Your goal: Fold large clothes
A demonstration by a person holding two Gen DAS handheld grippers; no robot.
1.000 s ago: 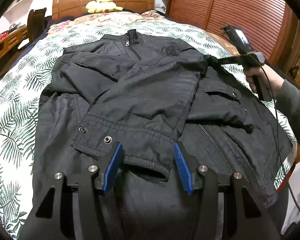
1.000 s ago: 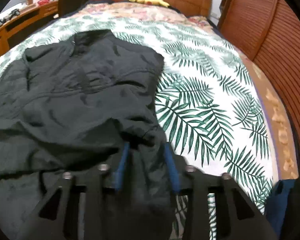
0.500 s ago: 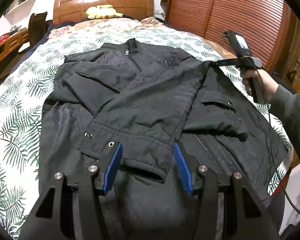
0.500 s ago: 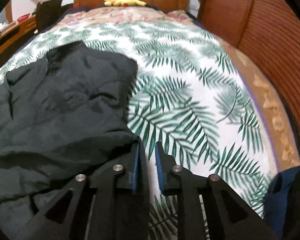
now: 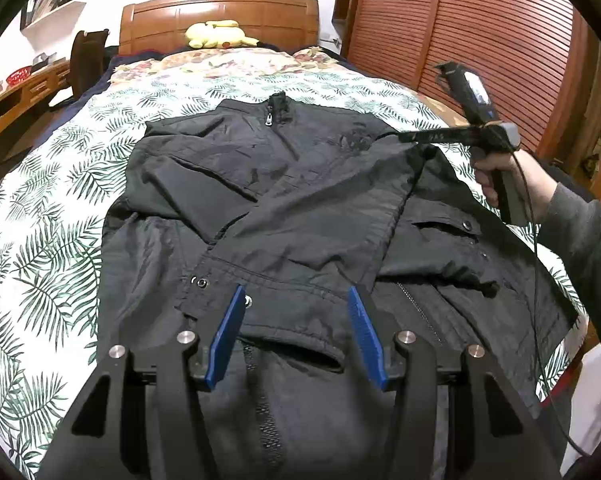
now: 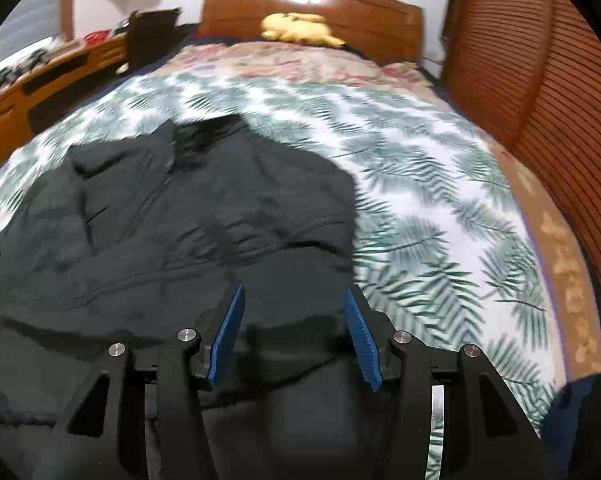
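A large black jacket (image 5: 300, 208) lies face up on the palm-leaf bedspread (image 5: 40, 264), zipped, collar towards the headboard. One sleeve is folded across the chest, and its cuff (image 5: 284, 312) lies just under my left gripper (image 5: 296, 290). That gripper stands open, its blue pads clear of the cloth. My right gripper (image 6: 294, 290) hovers over the jacket's shoulder edge (image 6: 332, 216); its jaws are opening, with fabric below them but nothing pressed between the pads. In the left wrist view the right gripper (image 5: 400, 136) is held by a hand (image 5: 496, 176) at the jacket's right shoulder.
A yellow plush toy (image 5: 220, 34) lies against the wooden headboard (image 5: 220, 12). Slatted wooden wardrobe doors (image 5: 480, 40) line the bed's right side. A desk (image 5: 20, 88) and a dark chair (image 5: 88, 60) stand at the left. A cable (image 5: 536, 280) hangs from the right gripper.
The right gripper, shut on the jacket's shoulder fold a second ago, has let go, spread its jaws and lifted back a little. The left gripper has hardly moved.
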